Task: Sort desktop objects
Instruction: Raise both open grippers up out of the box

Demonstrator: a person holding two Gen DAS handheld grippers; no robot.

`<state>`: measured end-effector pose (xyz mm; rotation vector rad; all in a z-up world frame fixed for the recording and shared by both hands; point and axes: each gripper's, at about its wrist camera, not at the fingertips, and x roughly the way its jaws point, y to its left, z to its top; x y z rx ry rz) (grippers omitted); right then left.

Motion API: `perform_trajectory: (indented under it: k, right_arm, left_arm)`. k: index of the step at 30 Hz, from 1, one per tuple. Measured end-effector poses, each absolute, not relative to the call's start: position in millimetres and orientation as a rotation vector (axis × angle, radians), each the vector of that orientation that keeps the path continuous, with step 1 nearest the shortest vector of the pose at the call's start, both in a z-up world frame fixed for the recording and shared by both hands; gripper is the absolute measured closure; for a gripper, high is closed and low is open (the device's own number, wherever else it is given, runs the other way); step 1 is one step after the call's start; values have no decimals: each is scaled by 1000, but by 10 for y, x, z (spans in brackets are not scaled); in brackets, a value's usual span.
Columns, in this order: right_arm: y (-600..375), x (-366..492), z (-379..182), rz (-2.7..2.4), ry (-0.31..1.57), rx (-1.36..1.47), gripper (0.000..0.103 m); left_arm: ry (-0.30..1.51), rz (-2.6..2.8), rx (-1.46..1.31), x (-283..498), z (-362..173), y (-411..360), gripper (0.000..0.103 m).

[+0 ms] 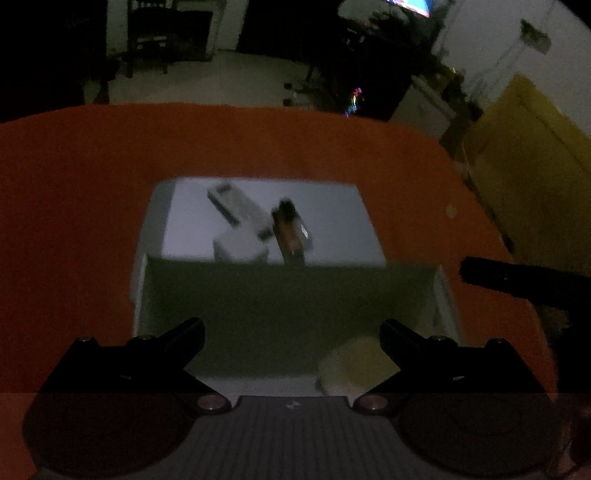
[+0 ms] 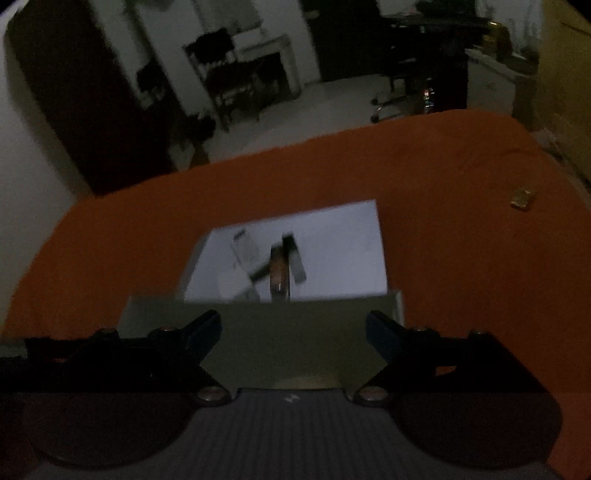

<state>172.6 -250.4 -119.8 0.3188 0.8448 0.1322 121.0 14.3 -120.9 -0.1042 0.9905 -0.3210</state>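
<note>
Looks like a dim home room, maybe a living room doubling as an office. Orange-covered table (image 2: pixel 443 177) up front, pale tiled floor (image 2: pixel 332 99) behind, a dark shelf rack (image 2: pixel 229 81), a rolling office chair (image 2: pixel 391 92), a glowing screen (image 1: pixel 412 5), and a yellow door (image 1: pixel 535 158) off right.

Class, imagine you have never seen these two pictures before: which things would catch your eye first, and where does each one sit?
The orange tablecloth fills the middle of both views. On it stands a pale open box, holding white items and a brown-and-black object against its far wall. In front, the left hand-held gripper and right hand-held gripper hang open and empty; a small gold piece lies alone at the cloth's right.
</note>
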Motion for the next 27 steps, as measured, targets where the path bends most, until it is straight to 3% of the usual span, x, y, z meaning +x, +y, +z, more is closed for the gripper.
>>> perform_trajectory:
  k: [5, 18, 23, 27]
  right_arm:
    - [-2844, 1826, -550, 139, 796, 434, 15]
    - [-3268, 1975, 1789, 167, 577, 578, 8]
    - [-3266, 2301, 2290, 96, 532, 524, 1]
    - [-3080, 2704, 2130, 62, 589, 389, 1]
  left_arm:
    - [912, -275, -55, 1368, -604, 237, 1]
    - [603, -85, -3, 1645, 1455, 271, 1]
    - [566, -17, -4, 1874, 1756, 165, 0]
    - [626, -6, -13, 2170, 1529, 74, 0]
